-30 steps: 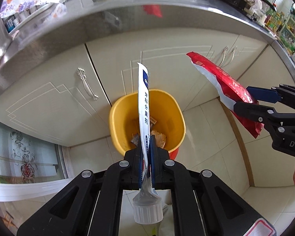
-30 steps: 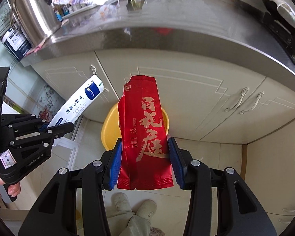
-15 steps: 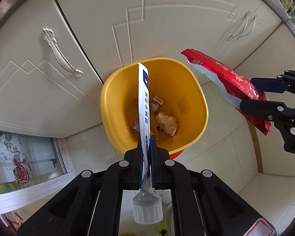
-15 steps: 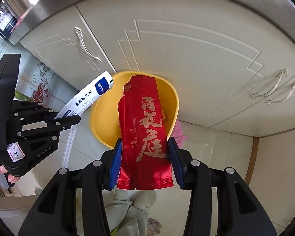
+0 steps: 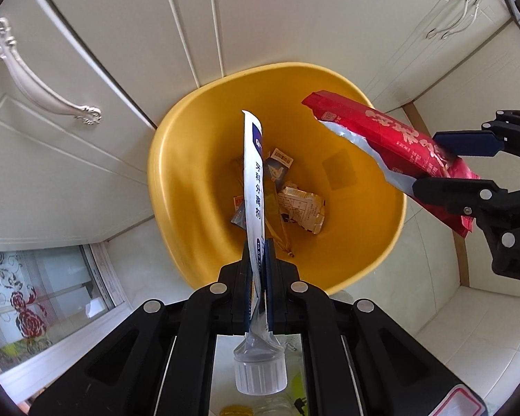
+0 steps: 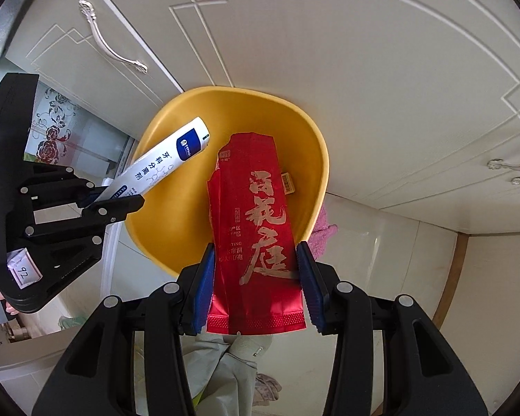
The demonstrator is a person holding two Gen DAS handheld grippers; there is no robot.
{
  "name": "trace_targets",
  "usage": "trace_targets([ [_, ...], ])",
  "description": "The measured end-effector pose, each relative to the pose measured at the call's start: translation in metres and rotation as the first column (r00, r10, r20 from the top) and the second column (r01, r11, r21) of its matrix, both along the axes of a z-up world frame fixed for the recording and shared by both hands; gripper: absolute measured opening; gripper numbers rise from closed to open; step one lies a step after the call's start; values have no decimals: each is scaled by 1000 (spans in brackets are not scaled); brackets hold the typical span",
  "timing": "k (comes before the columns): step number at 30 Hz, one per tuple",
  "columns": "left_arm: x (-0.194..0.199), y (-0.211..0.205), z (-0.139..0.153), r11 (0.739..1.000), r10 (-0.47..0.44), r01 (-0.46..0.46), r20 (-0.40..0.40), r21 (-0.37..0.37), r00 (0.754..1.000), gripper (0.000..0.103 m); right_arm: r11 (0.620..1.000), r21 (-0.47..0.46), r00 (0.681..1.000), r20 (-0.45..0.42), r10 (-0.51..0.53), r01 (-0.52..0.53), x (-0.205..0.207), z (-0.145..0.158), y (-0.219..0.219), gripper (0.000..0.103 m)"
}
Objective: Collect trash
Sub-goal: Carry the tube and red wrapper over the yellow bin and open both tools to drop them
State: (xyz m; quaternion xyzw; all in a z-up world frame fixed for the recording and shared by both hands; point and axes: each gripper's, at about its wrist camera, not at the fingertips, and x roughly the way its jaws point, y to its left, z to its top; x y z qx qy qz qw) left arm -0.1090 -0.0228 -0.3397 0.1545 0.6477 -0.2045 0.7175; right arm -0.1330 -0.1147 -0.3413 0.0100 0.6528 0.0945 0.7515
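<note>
This is a home kitchen, seen from low down near the floor. Cream panelled cabinet doors [image 6: 329, 52] with ornate silver handles [image 5: 34, 83] fill the upper frame, and pale floor tiles [image 5: 485, 312] show at lower right. A yellow plastic waste bin [image 5: 190, 180] holding scraps stands against them, and a rose-patterned glass panel [image 5: 27, 298] sits lower left.

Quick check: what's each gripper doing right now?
Left gripper: closed on the white tube.
Right gripper: closed on the red tea pouch.
Both over the yellow bin.

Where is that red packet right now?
The red packet is gripped in the right gripper, held above the yellow bin by the cupboard doors, with the white tube to its left.
</note>
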Motion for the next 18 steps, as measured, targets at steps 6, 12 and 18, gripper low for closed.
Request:
trace_targets([
  [6,7,-2,-8,1000,-22,22,-19,-3,1000,7,1000,4,1000,-14,16,-16,8,-12,-2,47],
  [12,15,-4,-19,999,-53,53,-48,-8,997,7,999,19,999,-28,33,-32,9,-15,-9,47],
  [18,18,-4,-28,998,-62,61,-95,-15,993,8,999,13,999,-30,43,-42,14,-19,-9,47],
])
